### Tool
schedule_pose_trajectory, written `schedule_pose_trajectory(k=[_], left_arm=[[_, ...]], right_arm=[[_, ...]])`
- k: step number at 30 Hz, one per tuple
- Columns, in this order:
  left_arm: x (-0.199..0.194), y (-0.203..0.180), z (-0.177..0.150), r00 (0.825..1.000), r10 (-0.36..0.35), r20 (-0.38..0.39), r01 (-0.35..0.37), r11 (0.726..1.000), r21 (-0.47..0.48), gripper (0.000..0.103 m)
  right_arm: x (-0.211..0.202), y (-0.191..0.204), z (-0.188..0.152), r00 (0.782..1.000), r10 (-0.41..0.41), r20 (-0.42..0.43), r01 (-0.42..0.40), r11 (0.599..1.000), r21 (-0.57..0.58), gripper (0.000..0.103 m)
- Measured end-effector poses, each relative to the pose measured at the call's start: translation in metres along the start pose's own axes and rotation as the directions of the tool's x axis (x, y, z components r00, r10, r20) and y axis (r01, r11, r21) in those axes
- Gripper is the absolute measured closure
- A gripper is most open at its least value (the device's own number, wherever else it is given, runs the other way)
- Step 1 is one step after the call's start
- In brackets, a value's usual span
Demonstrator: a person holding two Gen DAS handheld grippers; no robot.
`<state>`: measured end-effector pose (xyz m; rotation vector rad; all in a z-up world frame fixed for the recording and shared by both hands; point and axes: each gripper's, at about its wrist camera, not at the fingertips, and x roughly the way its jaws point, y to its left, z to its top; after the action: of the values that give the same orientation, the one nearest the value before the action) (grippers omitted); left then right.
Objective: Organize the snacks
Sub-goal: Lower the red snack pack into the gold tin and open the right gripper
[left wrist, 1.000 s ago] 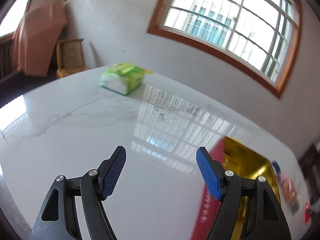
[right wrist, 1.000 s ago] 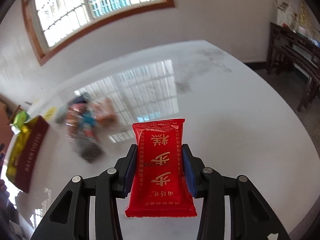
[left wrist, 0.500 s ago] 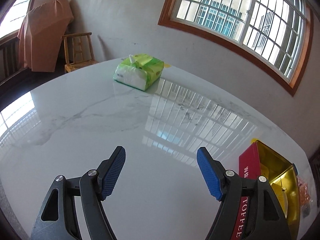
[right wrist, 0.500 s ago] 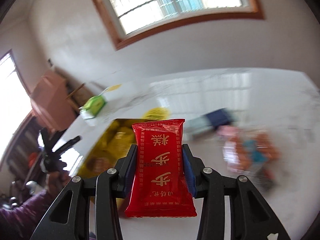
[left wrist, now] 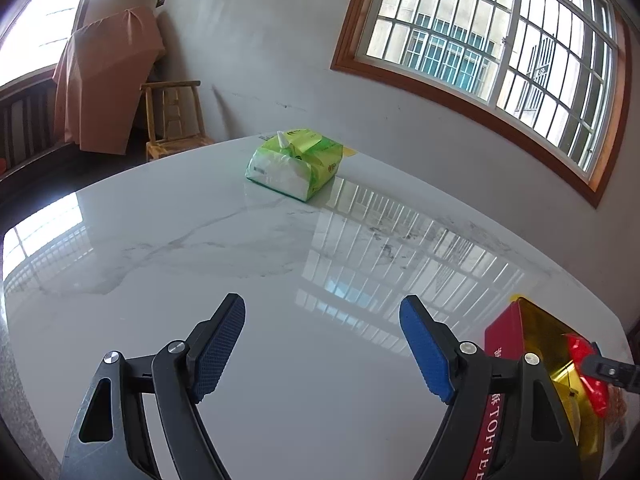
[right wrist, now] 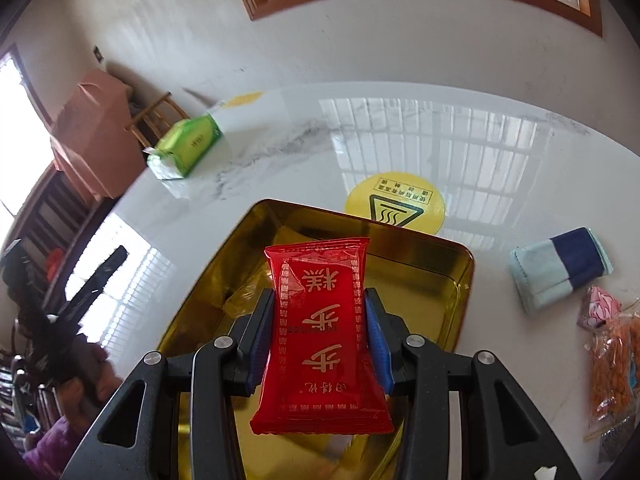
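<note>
Left wrist view
Left tool (left wrist: 322, 344): jaws spread and opening wider, nothing between them, only bare counter beneath.
Counter (left wrist: 200, 264): glossy white marble with grey veins, mirroring the window bars.
Tissue pack (left wrist: 296, 164): green and white, near the far edge of the counter, one tissue sticking up from its top.
Tin (left wrist: 540, 336): red outside, gold inside, lid off, at the lower right, partly behind the left tool's right finger.
Red snack packet (left wrist: 588, 376): above the tin, at the tip of the right tool, which reaches in from the right edge.
Chair (left wrist: 174, 116): wooden, beyond the far edge of the counter, beside a cloth-covered piece of furniture.
Window (left wrist: 492, 40): barred, wood-framed, in the far wall.

Right wrist view
Right tool (right wrist: 320, 340): closed on the red snack packet, both blue pads pressing its sides.
Red snack packet (right wrist: 320, 332): upright in the grip, gold characters on its face, held over the tin.
Tin (right wrist: 436, 260): open, directly below the packet; gold-wrapped pieces lie inside it.
Yellow sticker (right wrist: 396, 204): round, with a warning triangle, on the counter just beyond the tin.
Cloth (right wrist: 560, 268): folded, pale blue and navy, to the right of the tin.
Other snacks (right wrist: 612, 344): pink and orange packets at the right edge, near the cloth.
Tissue pack (right wrist: 186, 146): far left of the counter.
Left tool (right wrist: 92, 284): dark, at the left edge, apart from the tin.
</note>
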<state>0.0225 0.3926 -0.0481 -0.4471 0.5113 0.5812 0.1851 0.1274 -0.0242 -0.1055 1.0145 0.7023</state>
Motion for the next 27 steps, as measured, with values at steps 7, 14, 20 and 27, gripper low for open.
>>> schedule_pose_trajectory(k=[7, 14, 20, 27], left_arm=[[-0.002, 0.000, -0.001, 1.000, -0.002, 0.001, 0.002, 1.000, -0.006, 0.023], [-0.002, 0.000, 0.000, 1.000, 0.007, -0.003, -0.007, 1.000, -0.010, 0.023], [-0.001, -0.001, 0.001, 1.000, 0.010, -0.009, -0.010, 1.000, -0.010, 0.023], [0.001, -0.002, 0.001, 1.000, 0.018, -0.017, -0.019, 1.000, -0.014, 0.023]], right_arm=[[0.017, 0.004, 0.004, 0.999, -0.037, -0.030, 0.038, 0.999, 0.013, 0.063], [0.014, 0.001, 0.006, 1.000, -0.025, -0.014, 0.025, 0.999, 0.037, 0.059], [-0.020, -0.002, 0.006, 0.993, 0.019, 0.114, -0.026, 0.998, 0.061, 0.045], [-0.071, -0.029, -0.033, 0.974, 0.011, 0.226, -0.038, 0.993, 0.115, 0.040]])
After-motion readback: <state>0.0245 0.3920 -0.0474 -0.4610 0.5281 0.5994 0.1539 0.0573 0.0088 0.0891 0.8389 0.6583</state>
